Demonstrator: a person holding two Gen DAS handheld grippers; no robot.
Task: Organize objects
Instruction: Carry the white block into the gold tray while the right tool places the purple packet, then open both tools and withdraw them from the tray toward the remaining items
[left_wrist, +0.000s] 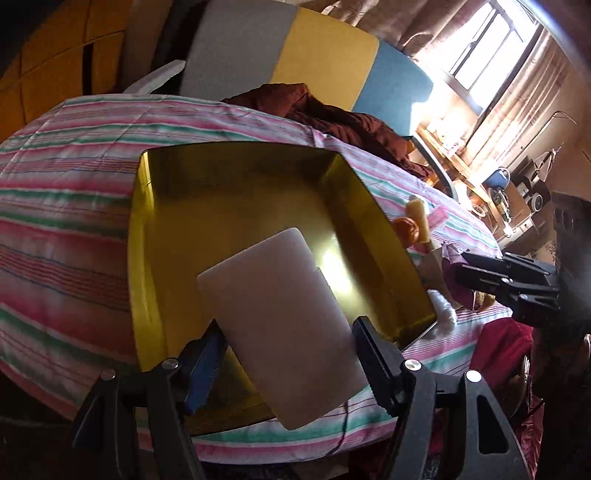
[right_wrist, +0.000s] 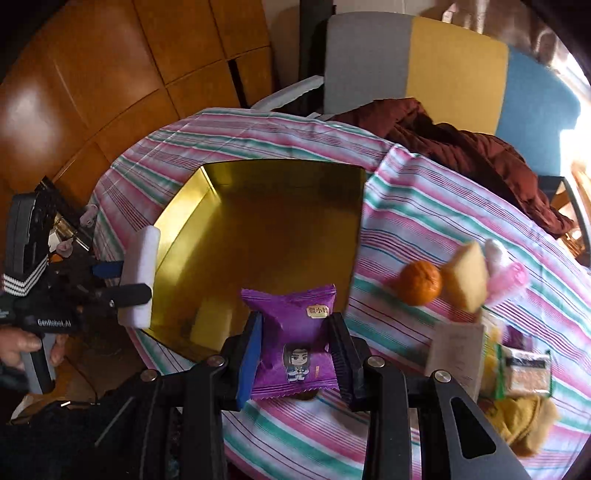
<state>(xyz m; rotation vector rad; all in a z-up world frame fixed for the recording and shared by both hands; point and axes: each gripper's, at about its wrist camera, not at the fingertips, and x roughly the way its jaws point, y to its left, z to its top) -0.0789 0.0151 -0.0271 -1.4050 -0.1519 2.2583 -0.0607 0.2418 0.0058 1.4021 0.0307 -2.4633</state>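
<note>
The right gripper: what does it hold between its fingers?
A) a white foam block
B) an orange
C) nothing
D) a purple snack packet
D: in the right wrist view the right gripper is closed on the purple snack packet; the orange lies on the cloth.

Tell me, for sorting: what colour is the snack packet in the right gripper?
Purple snack packet, clearest in the right wrist view.

A gold tin box (right_wrist: 192, 218), open and shiny inside, sits on the striped bench cloth. A white foam block (left_wrist: 280, 321) is held tilted over its near edge. A purple snack packet (right_wrist: 291, 332) with a cartoon figure is held at the box's near rim. Right of the box lie a mandarin orange (right_wrist: 421, 282), a yellow sponge-like block (right_wrist: 467, 275) and a pink wrapped item (right_wrist: 508, 275), close together.
</note>
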